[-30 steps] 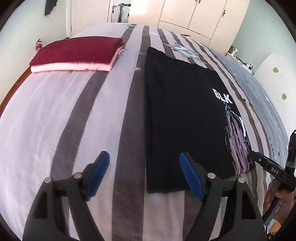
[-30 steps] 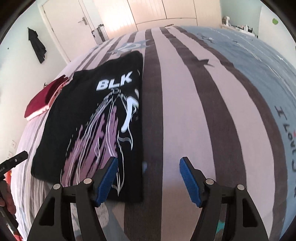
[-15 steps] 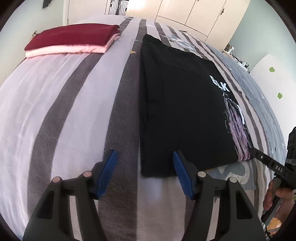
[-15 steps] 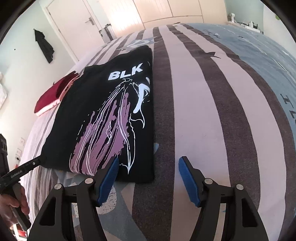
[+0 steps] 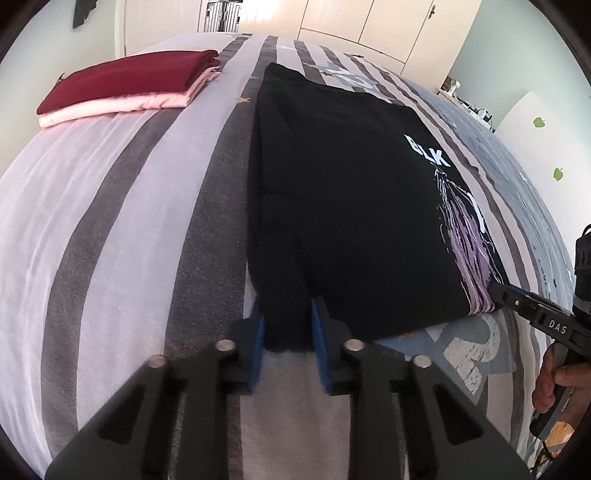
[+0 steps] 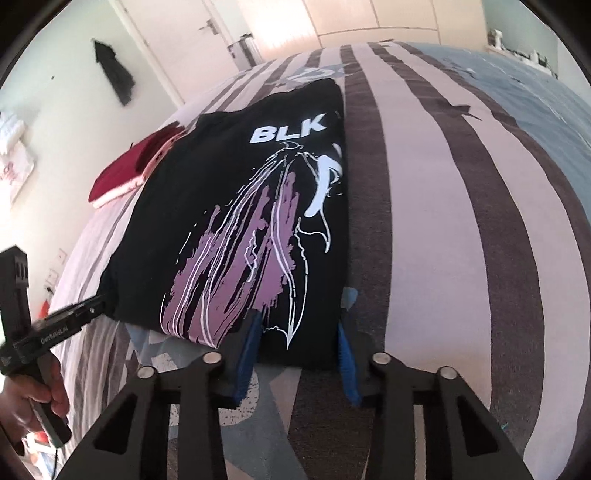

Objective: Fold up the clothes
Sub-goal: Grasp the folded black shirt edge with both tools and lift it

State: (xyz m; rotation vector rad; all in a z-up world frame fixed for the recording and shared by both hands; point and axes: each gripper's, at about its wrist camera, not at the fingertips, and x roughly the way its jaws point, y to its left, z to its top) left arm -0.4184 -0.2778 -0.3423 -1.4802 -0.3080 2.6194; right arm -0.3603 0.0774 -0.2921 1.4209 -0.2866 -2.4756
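A black T-shirt (image 5: 351,206) with a white "BLK" print lies folded lengthwise on the striped bed; it also shows in the right wrist view (image 6: 240,229). My left gripper (image 5: 287,325) is shut on the shirt's near left corner, with cloth bunched between its blue pads. My right gripper (image 6: 297,336) straddles the shirt's near right corner, with the cloth between its blue pads; its jaws are narrowed but I cannot tell whether they pinch it. Each gripper shows at the edge of the other's view.
A folded stack, maroon garment (image 5: 129,77) on a pink one (image 5: 122,107), lies at the bed's far left. The striped bedspread (image 5: 110,221) stretches left and right of the shirt. Wardrobe doors (image 5: 388,26) stand beyond the bed.
Both grippers moved forward onto the shirt's near edge. The left jaws closed on the left corner. The right jaws narrowed around the right corner.
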